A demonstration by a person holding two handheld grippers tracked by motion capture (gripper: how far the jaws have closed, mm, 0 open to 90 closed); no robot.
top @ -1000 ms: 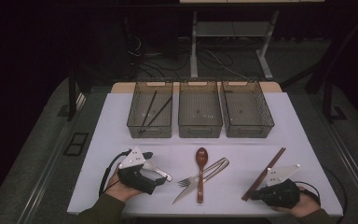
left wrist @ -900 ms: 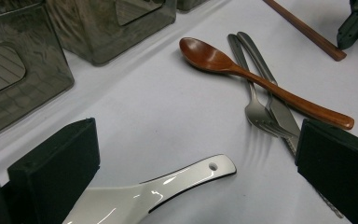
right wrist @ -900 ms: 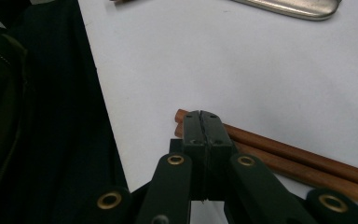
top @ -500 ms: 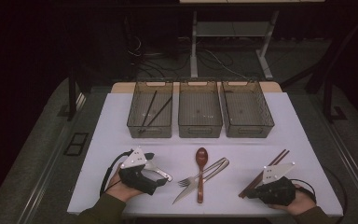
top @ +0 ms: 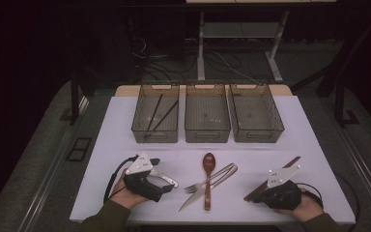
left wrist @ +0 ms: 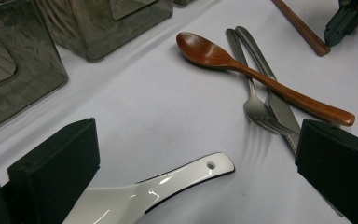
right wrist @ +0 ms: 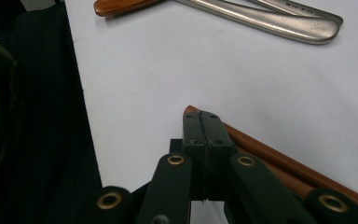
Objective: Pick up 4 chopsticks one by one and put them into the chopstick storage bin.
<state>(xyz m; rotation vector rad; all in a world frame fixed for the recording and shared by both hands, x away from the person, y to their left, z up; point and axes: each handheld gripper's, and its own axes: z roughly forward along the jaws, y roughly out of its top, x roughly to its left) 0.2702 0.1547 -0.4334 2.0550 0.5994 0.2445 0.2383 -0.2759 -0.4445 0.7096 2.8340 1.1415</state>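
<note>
Left gripper (top: 166, 180) lies low at the near left of the white table (top: 125, 125), held in the left hand (top: 125, 193), jaws spread wide. Right gripper (top: 251, 197) sits at the table's near right in the right hand (top: 299, 205), jaws pressed together, nothing between.

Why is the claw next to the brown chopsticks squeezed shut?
The right claw is shut: in its own view the two black jaws press flat together with nothing between them. The brown chopsticks lie beside it. Why, the pictures cannot tell.

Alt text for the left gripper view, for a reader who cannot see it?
Open left tongs frame a white spoon handle on the white table. Beyond lies a wooden spoon crossing a metal fork and knife.
</note>
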